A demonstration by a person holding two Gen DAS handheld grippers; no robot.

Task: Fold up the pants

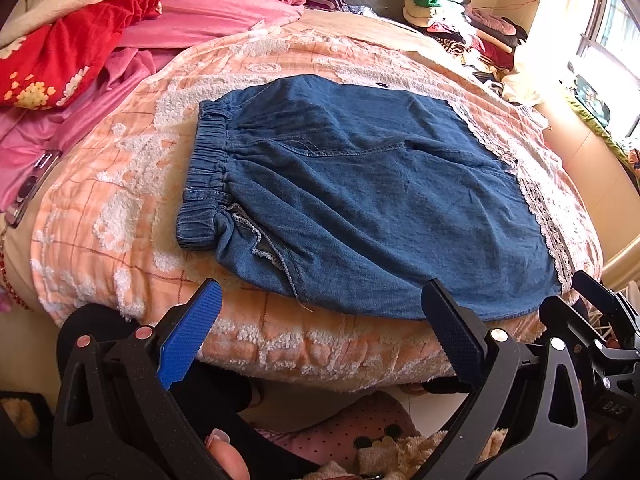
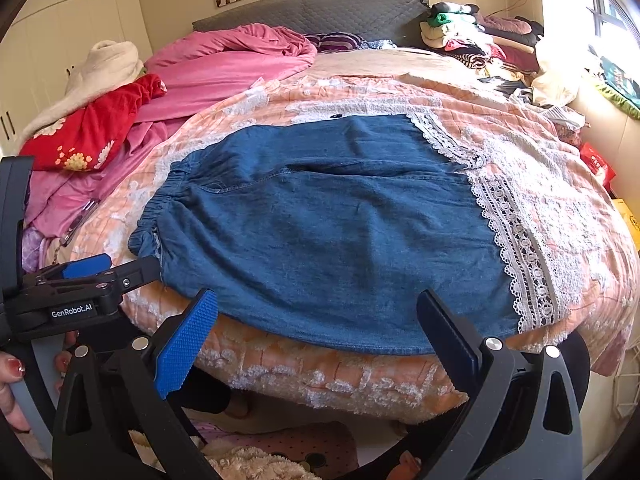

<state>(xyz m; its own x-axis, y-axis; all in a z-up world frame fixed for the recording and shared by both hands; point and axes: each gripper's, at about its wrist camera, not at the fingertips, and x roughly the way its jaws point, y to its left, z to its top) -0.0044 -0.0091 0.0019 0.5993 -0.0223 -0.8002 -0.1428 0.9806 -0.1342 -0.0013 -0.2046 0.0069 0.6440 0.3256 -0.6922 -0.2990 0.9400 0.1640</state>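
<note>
Blue denim pants [image 1: 360,192] lie flat on the peach bedspread [image 1: 120,208], folded in half, elastic waistband at the left, white lace hem [image 1: 544,216] at the right. They also show in the right wrist view [image 2: 332,232]. My left gripper [image 1: 320,320] is open and empty, just short of the pants' near edge, off the bed. My right gripper [image 2: 316,328] is open and empty, also at the near edge, toward the lace hem [image 2: 516,240]. The left gripper also shows in the right wrist view [image 2: 108,272], beside the waistband corner.
Pink and red bedding [image 2: 200,80] is piled at the far left. A phone [image 1: 32,188] lies on the bed's left side. A stack of clothes [image 2: 480,40] sits at the far right by the headboard. A window is at the right. A patterned rug [image 2: 280,452] lies below the bed edge.
</note>
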